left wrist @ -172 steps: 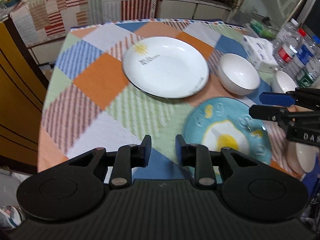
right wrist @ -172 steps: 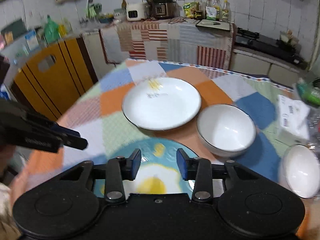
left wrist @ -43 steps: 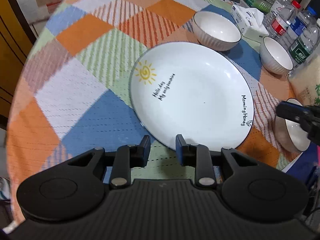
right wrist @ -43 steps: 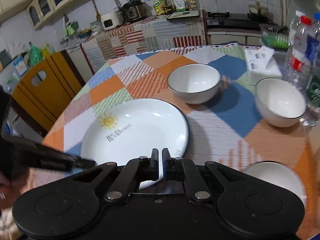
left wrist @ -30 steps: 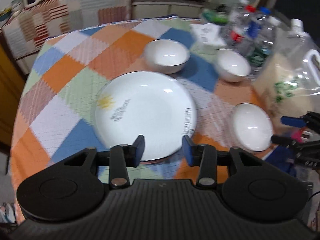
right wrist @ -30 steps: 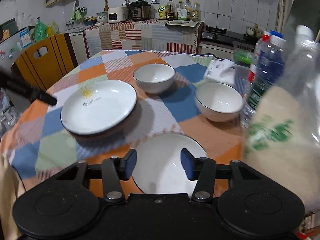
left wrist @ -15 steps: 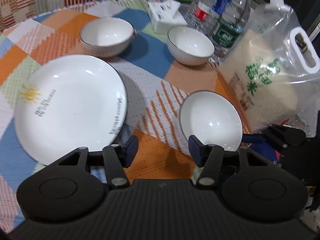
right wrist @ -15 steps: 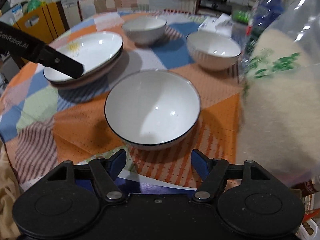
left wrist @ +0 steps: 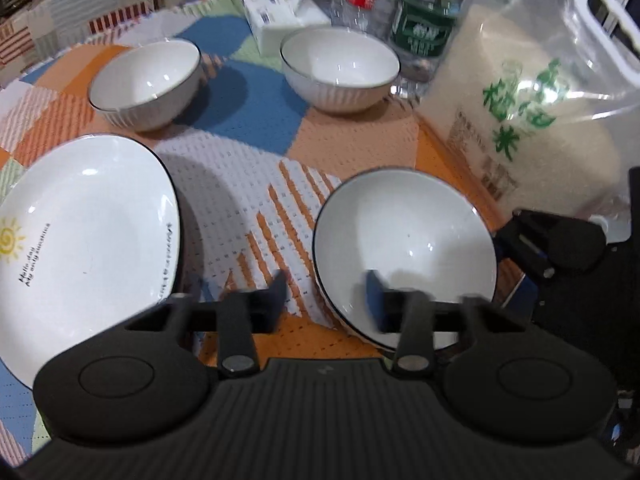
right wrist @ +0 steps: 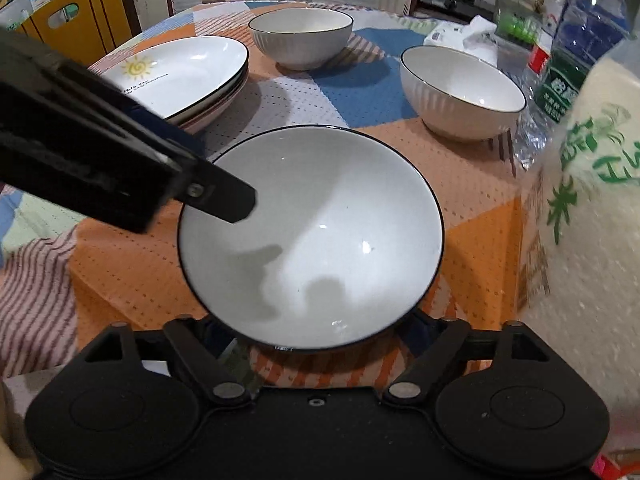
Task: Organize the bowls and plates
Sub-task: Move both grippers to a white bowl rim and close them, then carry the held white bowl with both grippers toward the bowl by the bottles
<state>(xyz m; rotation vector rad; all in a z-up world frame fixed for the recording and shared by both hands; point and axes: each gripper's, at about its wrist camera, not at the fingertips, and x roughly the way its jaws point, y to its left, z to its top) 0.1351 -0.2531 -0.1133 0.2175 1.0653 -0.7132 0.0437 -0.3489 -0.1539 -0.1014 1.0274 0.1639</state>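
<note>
A white bowl with a dark rim (left wrist: 404, 252) (right wrist: 312, 236) sits near the table's front edge. My left gripper (left wrist: 326, 300) is open, one finger outside the bowl's rim and one over its inside. My right gripper (right wrist: 316, 334) is open wide, its fingers on either side of the bowl's near wall, tips hidden under the rim. A white plate with a sun print (left wrist: 80, 236) (right wrist: 180, 72) lies stacked on another plate at the left. Two more white bowls (left wrist: 146, 84) (left wrist: 340, 68) stand farther back.
A large clear bag of rice (left wrist: 532, 112) stands right beside the near bowl. Water bottles (left wrist: 424, 12) and a tissue box (left wrist: 280, 12) are behind it. The table has a checked cloth (left wrist: 248, 112). A yellow cabinet (right wrist: 80, 20) stands left of the table.
Both grippers have closed in on the near bowl. The right gripper's fingers opened wider and now straddle the bowl; the left gripper's fingers have reached its rim.
</note>
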